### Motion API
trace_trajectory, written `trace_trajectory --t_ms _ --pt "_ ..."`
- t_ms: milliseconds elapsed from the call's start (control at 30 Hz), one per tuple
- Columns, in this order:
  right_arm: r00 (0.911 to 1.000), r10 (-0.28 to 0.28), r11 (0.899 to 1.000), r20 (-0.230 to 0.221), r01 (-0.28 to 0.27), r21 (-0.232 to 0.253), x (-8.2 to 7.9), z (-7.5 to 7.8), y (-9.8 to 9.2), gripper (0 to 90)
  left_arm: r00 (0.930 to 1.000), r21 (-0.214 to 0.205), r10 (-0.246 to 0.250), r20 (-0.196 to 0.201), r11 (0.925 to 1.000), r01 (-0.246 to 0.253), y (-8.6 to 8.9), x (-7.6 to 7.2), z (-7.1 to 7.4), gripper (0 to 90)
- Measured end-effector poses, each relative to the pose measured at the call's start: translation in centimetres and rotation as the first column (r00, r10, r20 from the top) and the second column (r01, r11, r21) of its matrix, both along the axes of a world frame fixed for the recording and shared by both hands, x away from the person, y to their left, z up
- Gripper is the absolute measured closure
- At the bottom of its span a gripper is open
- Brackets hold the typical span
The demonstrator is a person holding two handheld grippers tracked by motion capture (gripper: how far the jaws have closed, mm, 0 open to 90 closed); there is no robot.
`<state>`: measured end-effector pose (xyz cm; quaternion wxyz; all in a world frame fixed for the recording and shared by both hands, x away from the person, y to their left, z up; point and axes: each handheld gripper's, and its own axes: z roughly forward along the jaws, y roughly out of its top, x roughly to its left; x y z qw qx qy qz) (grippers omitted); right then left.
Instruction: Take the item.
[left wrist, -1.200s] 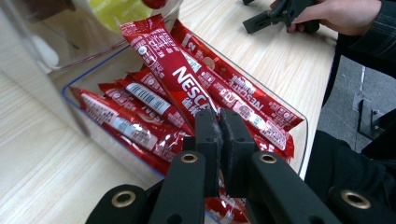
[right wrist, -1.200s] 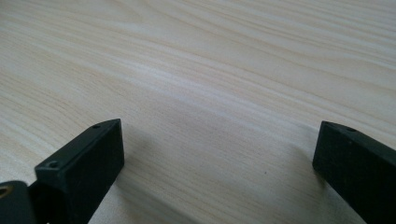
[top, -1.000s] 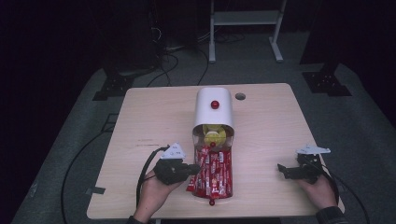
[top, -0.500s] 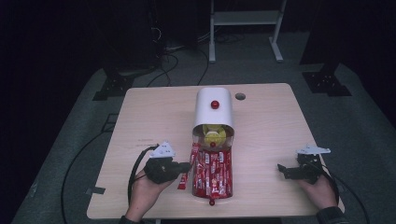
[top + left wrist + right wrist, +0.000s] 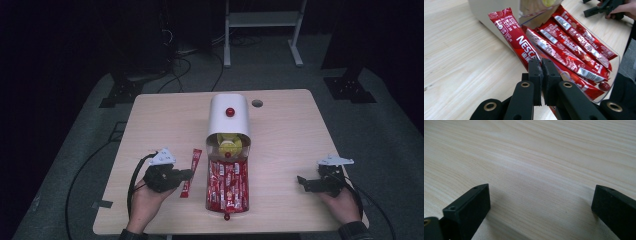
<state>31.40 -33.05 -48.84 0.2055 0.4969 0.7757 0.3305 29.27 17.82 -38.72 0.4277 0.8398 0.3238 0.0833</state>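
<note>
We have drawn one Nescafé stick (image 5: 190, 166) out of the clear tray (image 5: 227, 209), leftwards toward 9 o'clock; our left gripper (image 5: 541, 65) pinches its end. Our right gripper (image 5: 302, 181) rests spread at 3 o'clock. Removal from the dispenser (image 5: 229, 120) seems underway.

Light wood tabletop (image 5: 165, 125) with a round cable hole (image 5: 257, 103) near its far edge. Grey carpeted floor (image 5: 385, 130) surrounds it. White metal frame (image 5: 262, 20) stands beyond; cables (image 5: 185, 62) trail across the floor.
</note>
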Motion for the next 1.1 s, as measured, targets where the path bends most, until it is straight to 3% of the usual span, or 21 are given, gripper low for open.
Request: trace_trajectory --t_ms 367,1100 --pt "1.0000 -0.001 1.000 0.000 0.001 0.000 0.0 0.0 0.0 1.3 0.9990 0.004 0.044 0.003 0.9990 -0.044 1.2 1.0 -0.9 87.1" --pt "1.0000 -0.002 1.000 0.000 0.002 0.000 0.0 0.0 0.0 1.4 0.9944 0.035 0.091 -0.054 0.9954 -0.089 1.9 2.9 -4.0 87.0"
